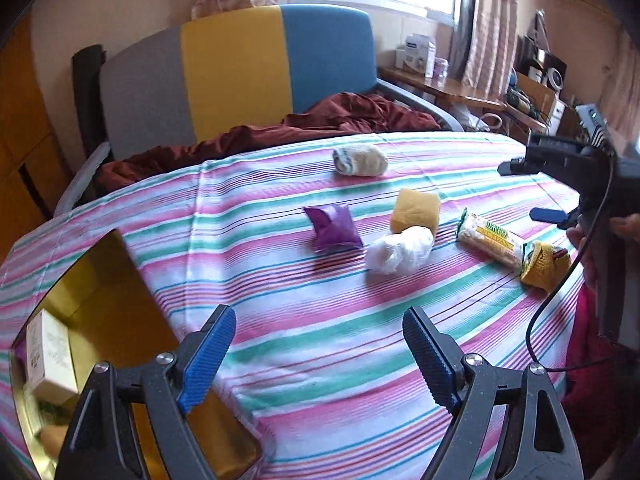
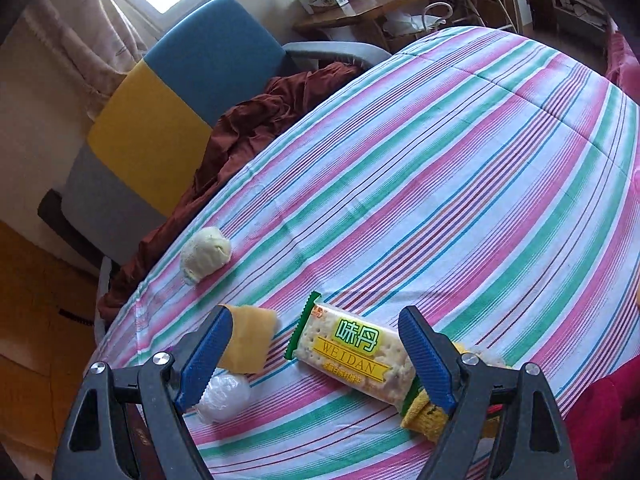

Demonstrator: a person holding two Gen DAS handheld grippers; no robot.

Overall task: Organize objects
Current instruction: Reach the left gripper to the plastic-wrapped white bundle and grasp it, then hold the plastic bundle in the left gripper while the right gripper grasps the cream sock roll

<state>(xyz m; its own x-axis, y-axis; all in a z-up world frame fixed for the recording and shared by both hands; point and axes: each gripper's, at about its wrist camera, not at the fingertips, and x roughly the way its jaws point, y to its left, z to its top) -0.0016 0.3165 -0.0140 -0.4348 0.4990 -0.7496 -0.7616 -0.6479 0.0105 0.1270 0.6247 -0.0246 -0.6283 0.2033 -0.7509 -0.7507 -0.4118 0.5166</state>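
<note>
The right gripper [image 2: 316, 354] has its blue fingers [image 2: 426, 360] spread wide and gripping nothing, poised over the WEIDAN cracker packet [image 2: 352, 354], which lies flat on the striped bedspread [image 2: 440, 168] between them without visible contact. At 5 o'clock from the packet a yellow knitted pouch [image 2: 424, 420] sits tucked under its end; at 9 o'clock lies a yellow sponge block [image 2: 250, 338], with a crumpled white plastic wad [image 2: 224, 400] at 7 o'clock and a cream rolled sock [image 2: 206, 254] further out at 10 o'clock. The left gripper [image 1: 320, 354] likewise stands open and empty, over bare bedspread near a gold tin [image 1: 100, 288] at its 9 o'clock, which already holds a white carton [image 1: 50, 356]. From there a purple sachet [image 1: 332, 229] lies at 12 o'clock. The step in hand looks like the approach to pick up the cracker packet, with most items not yet gathered. The next move likely calls for lowering the right fingers around the packet's narrow sides, closing gently so the crackers do not crush, and lifting clear of the pouch before carrying it toward the tin.
</note>
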